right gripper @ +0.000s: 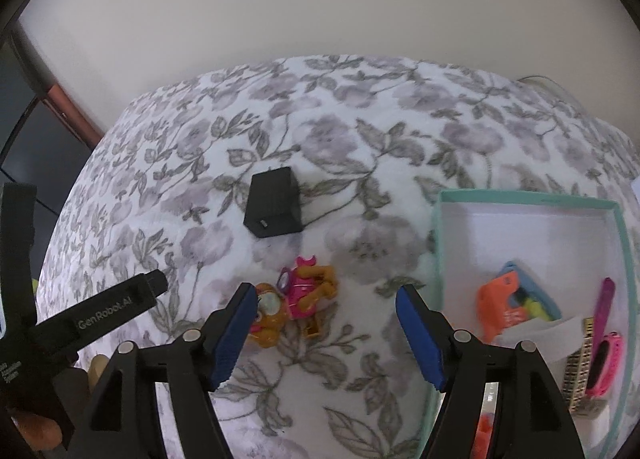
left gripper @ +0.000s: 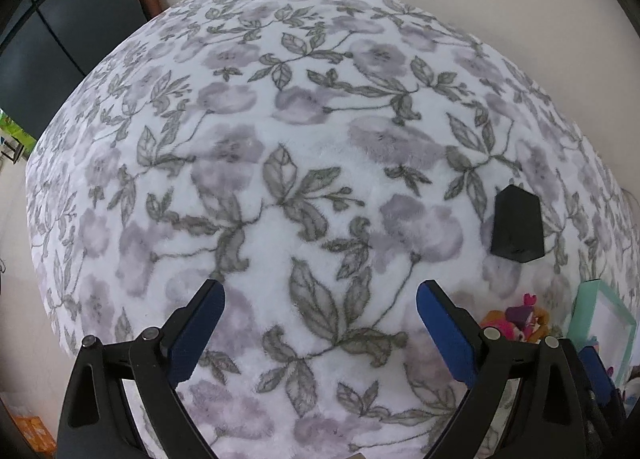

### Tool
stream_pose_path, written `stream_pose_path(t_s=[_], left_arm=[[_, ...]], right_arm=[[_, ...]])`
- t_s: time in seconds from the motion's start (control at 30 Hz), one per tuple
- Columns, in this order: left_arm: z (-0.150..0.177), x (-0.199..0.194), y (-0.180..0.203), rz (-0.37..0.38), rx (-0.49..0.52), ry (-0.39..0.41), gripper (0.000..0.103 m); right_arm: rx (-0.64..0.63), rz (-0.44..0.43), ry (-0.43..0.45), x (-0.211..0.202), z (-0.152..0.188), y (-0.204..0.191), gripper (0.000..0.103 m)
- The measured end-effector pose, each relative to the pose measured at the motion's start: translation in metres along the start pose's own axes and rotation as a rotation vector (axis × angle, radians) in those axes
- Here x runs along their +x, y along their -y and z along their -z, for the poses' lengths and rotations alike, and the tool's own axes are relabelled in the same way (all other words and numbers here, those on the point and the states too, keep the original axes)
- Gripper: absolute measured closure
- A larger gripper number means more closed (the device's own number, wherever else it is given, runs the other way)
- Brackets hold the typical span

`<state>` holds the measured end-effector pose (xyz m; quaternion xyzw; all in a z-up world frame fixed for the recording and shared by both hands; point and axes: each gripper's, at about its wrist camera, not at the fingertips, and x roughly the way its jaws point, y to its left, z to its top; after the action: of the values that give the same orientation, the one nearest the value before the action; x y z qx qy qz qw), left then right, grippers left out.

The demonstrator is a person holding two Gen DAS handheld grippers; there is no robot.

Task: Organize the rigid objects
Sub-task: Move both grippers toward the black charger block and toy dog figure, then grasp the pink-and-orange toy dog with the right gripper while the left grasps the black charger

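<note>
Steeply downward, both tools [left gripper: 320, 299] [right gripper: 325, 299] agape.

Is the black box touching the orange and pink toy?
Apart. In the right wrist view, a strip of flowered blanket shows plainly between the black box and the orange and pink toy lying nearer the camera.

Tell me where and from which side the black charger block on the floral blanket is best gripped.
Probably across its two flat side faces, from above. The black charger block lies flat on the floral blanket, boxy, clear of the orange and pink toy and the teal box, so nothing blocks a descent. The open right gripper looks wide enough.
</note>
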<state>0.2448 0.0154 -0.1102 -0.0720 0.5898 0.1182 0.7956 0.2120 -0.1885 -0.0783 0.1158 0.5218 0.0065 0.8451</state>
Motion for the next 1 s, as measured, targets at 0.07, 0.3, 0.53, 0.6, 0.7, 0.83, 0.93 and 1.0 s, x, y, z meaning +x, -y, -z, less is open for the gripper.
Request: stream_pose_path(t_s=[0.07,0.3,0.53,0.6,0.7,0.83,0.93,1.0], left_arm=[[-0.001,0.001,-0.005,-0.002,-0.017,-0.003,0.006],[-0.002,0.002,-0.015,0.003,-0.046,0.0,0.006],[0.0,0.009,-0.015,0.011,-0.043,-0.017,0.006],[0.0,0.011,-0.015,0.011,-0.043,-0.02,0.006],[0.0,0.013,-0.015,0.012,-0.041,-0.021,0.006],[0.001,0.014,-0.014,0.023,-0.036,-0.023,0.006],[0.001,0.013,-0.013,0.023,-0.034,-0.021,0.006],[0.001,0.012,-0.013,0.026,-0.032,-0.021,0.006]], right_arm=[[0.0,-0.013,-0.013,0.007,0.002,-0.003,0.028],[-0.028,-0.025,-0.03,0.017,0.003,-0.016,0.028],[-0.044,-0.028,-0.041,0.027,0.005,-0.024,0.028],[-0.038,-0.035,-0.041,0.028,0.005,-0.025,0.028],[-0.047,-0.034,-0.043,0.031,0.005,-0.028,0.027],[-0.071,-0.034,-0.048,0.033,0.006,-0.033,0.027],[-0.063,-0.031,-0.055,0.036,0.008,-0.032,0.027],[-0.062,-0.026,-0.065,0.039,0.009,-0.03,0.027]])
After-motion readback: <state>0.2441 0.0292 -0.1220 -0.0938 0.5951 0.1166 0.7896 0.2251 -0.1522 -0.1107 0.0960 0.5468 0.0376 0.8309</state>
